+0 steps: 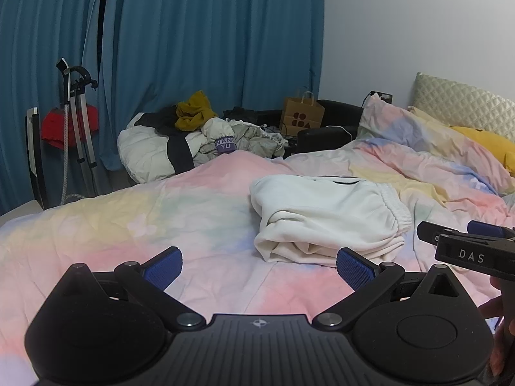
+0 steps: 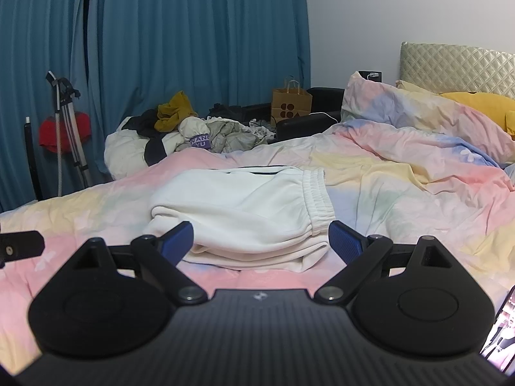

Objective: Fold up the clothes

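Note:
A folded white garment with an elastic waistband lies on the pastel bedspread. My left gripper is open just short of the garment's near left corner, with only bedspread between its blue pads. My right gripper is open too, its blue pads on either side of the garment's near edge but not pressing on it. In the left wrist view the right gripper shows at the right edge, beside the waistband.
A heap of unfolded clothes lies at the bed's far side before blue curtains. A brown paper bag, dark furniture, pillows and a quilted headboard stand at the right. A garment steamer stands at the left.

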`<state>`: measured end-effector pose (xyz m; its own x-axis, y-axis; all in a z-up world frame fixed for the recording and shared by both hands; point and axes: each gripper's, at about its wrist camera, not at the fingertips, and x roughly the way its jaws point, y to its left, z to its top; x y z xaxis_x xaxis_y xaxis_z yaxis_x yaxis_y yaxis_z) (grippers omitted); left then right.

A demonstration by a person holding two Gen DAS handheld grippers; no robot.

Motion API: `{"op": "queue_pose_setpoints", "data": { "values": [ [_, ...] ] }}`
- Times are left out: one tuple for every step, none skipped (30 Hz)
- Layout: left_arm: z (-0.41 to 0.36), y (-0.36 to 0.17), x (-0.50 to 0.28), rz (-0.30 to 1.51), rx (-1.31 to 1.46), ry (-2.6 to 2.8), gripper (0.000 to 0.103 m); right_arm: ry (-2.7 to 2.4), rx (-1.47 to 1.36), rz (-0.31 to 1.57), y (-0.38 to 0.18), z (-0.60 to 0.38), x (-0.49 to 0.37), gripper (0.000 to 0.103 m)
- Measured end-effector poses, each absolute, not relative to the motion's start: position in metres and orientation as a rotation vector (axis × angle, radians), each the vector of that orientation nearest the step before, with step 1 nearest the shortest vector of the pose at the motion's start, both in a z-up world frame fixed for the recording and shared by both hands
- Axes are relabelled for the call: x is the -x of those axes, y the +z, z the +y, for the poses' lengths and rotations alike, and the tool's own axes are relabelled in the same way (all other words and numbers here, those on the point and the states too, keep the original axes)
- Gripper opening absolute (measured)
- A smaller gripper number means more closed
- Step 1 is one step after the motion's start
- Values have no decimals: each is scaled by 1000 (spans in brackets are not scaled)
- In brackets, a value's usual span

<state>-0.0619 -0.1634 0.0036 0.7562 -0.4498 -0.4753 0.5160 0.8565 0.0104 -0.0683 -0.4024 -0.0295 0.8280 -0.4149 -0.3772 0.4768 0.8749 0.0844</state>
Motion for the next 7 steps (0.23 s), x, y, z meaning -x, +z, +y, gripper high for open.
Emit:
{"op": "queue_pose_setpoints", "data": {
  "values": [
    [-163,3,61,481,-145,-528,103,-476,-177,359,-29,-402,68,92],
    [-163,3,61,483,-146,-527,103,-476,-176,360,-29,-402,68,92],
    [-163,3,61,484,-147,-527,103,-476,-175,360,-29,-401,68,92],
    [-162,3,61,484,-147,-526,103,-477,-174,360,-29,-401,68,92],
    [-162,3,62,483,-145,-527,103,-477,-173,361,-29,-401,68,92],
    [-161,3,62,481,-143,-527,103,-477,-172,361,-29,-401,68,92],
    [-161,4,62,479,-141,-527,103,-477,-171,362,-29,-401,68,92]
  ]
}}
